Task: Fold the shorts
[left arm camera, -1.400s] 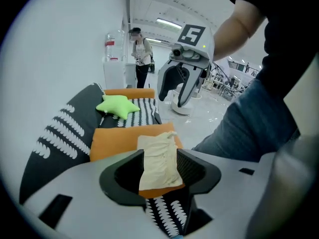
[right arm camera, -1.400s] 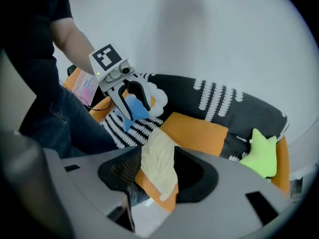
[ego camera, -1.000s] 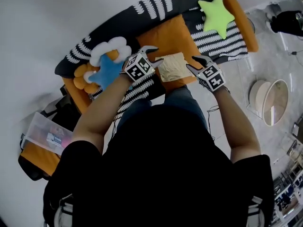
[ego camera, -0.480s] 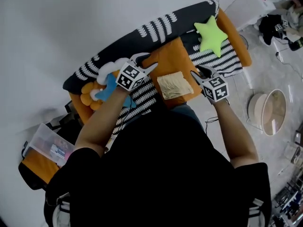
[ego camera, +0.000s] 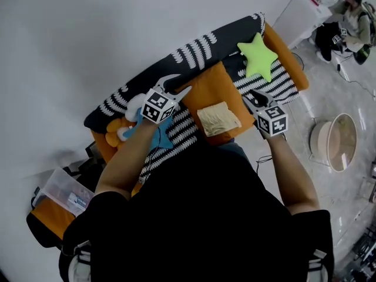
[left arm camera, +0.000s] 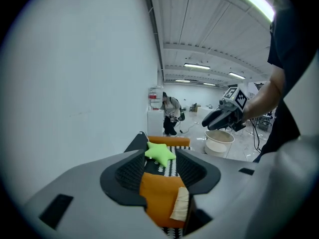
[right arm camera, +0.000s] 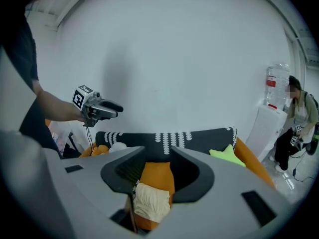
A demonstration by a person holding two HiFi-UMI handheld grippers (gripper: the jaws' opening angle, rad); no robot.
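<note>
No text, label or number is legible anywhere.

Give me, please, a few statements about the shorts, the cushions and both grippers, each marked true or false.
1. The folded shorts lie on the orange cushion. True.
2. The left gripper grips the shorts. False: its jaws stand apart and empty, away from the shorts.
3. In the head view, the green star pillow lies right of the orange cushion. True.
4. The right gripper is shut on the star pillow. False: its jaws, just closing a little, stand apart with nothing between them.
</note>
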